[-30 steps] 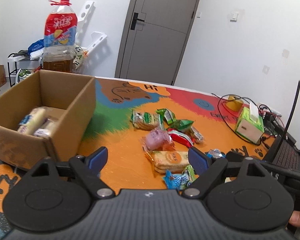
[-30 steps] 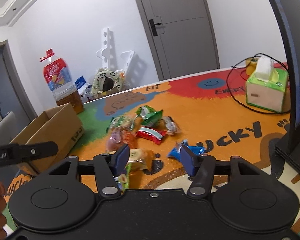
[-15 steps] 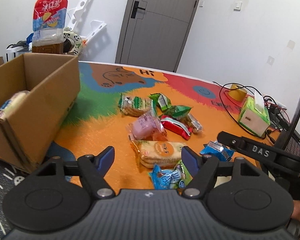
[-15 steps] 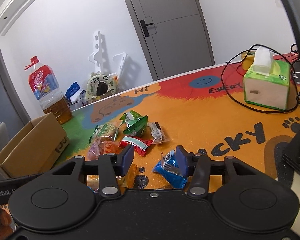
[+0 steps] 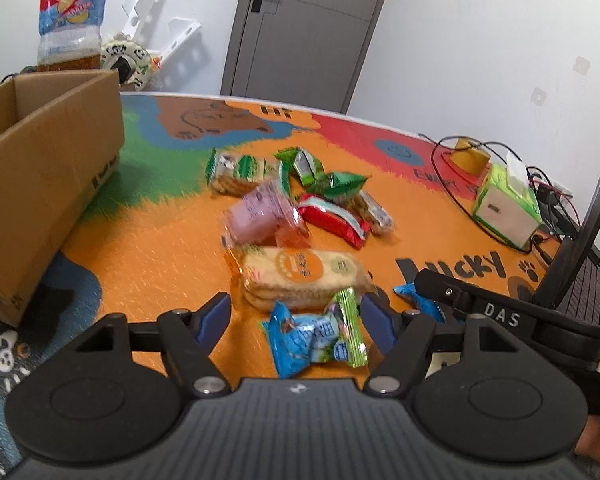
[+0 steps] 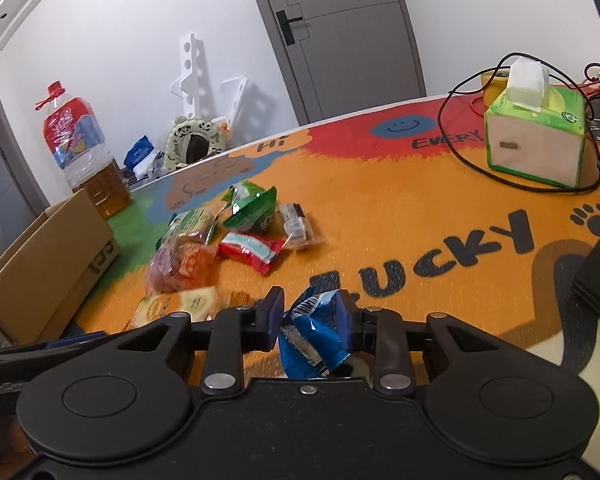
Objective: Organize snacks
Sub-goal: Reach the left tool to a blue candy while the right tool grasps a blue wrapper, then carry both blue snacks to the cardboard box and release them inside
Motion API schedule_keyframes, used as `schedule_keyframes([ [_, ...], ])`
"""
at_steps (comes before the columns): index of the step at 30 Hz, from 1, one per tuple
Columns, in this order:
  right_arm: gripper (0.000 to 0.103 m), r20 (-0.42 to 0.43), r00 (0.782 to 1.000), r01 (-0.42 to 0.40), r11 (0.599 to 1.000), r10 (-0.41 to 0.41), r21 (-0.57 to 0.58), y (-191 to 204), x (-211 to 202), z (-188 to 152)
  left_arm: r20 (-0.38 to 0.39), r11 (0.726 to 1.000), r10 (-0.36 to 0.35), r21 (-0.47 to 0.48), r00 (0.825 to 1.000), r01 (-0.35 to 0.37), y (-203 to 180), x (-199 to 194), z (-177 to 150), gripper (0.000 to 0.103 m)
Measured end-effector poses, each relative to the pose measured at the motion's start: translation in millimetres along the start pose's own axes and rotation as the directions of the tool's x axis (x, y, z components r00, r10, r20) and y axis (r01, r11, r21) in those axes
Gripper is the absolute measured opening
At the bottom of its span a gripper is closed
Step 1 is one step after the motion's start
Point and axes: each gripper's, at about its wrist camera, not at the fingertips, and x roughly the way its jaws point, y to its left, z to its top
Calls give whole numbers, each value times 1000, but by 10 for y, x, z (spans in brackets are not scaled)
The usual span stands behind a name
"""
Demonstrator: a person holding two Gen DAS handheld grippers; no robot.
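The right tool (image 6: 309,314) is pinched onto a dark blue snack packet (image 6: 314,336), its 2 blue pads pressed into the crumpled wrapper from either side. Whether the packet is off the surface (image 6: 380,208) or only just resting on it, I cannot tell.

The left tool (image 5: 296,316) stands wide, holding nothing. Between its fingers, low on the orange mat, lies a light blue packet (image 5: 300,338) with a thin green packet (image 5: 350,326) lying against its right edge.

Taking the tan biscuit pack (image 5: 306,276) with the round orange label as the marker: the light blue and green packets sit just in front of it, touching its near edge. Directly behind it is a pink jelly cup (image 5: 260,216), on its side. Behind and to the right of the biscuit pack is a red packet (image 5: 334,220) and a small dark-ended bar (image 5: 374,212) beside that. Further back are 2 green packets (image 5: 328,178) and a green-labelled cracker pack (image 5: 236,172).

Well to the left of the biscuit pack stands the open cardboard box (image 5: 48,176), and behind the box a big bottle (image 5: 70,20) with a red and blue label. Far to the right of the biscuit pack sits a green tissue box (image 5: 506,206), ringed by a black cable (image 5: 436,160), next to the laptop (image 5: 580,280).
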Motion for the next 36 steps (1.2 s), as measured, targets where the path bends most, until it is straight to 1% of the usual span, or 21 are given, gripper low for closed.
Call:
schedule_keyframes([
  [3,33,-10,1000,-1,1000,1,2,29,-44,-40,-17,1000,-7,9,1000,7,-20,34,-39,71],
  [5,37,-17,1000,1,1000,-1,-9,52,-55,-78,-27,1000,-6,3,1000,6,-10,61,-62,65],
  [6,39,-26,1000,13,1000,-14,-23,73,-53,-100,-25,1000,-5,5,1000,5,-4,66,-73,61],
  [7,41,-34,999,26,999,-27,-35,87,-47,-116,-15,1000,0,14,1000,0,-3,63,-82,55],
  [8,42,-27,999,31,998,-33,-49,107,-61,-135,-15,1000,3,16,1000,-3,2,66,-83,52],
  [9,42,-29,999,33,998,-35,-60,121,-73,-148,-12,1000,4,12,1000,-4,14,64,-80,44],
  [11,41,-28,999,33,997,-35,-65,129,-87,-160,-14,1000,-5,0,1000,5,42,60,-71,37],
  [12,40,-27,999,38,997,-40,-68,129,-88,-162,-22,1000,-17,-6,1000,17,58,59,-66,28],
  [13,34,-27,999,41,997,-43,-68,127,-92,-163,-24,1000,-20,-9,999,20,68,51,-62,28],
  [16,32,-21,999,25,998,-27,-54,129,-124,-153,-9,1000,-18,-14,1000,18,111,-12,-55,28],
  [20,31,2,1000,13,998,-13,-59,201,-174,-119,11,999,-21,-26,1000,22,176,-122,-18,26],
  [27,31,28,999,-22,995,24,-92,441,-230,-30,60,998,-22,-50,998,25,302,-365,115,26],
  [36,31,60,995,-70,990,78,-122,757,-286,91,126,997,-6,-74,992,15,485,-674,274,25],
])
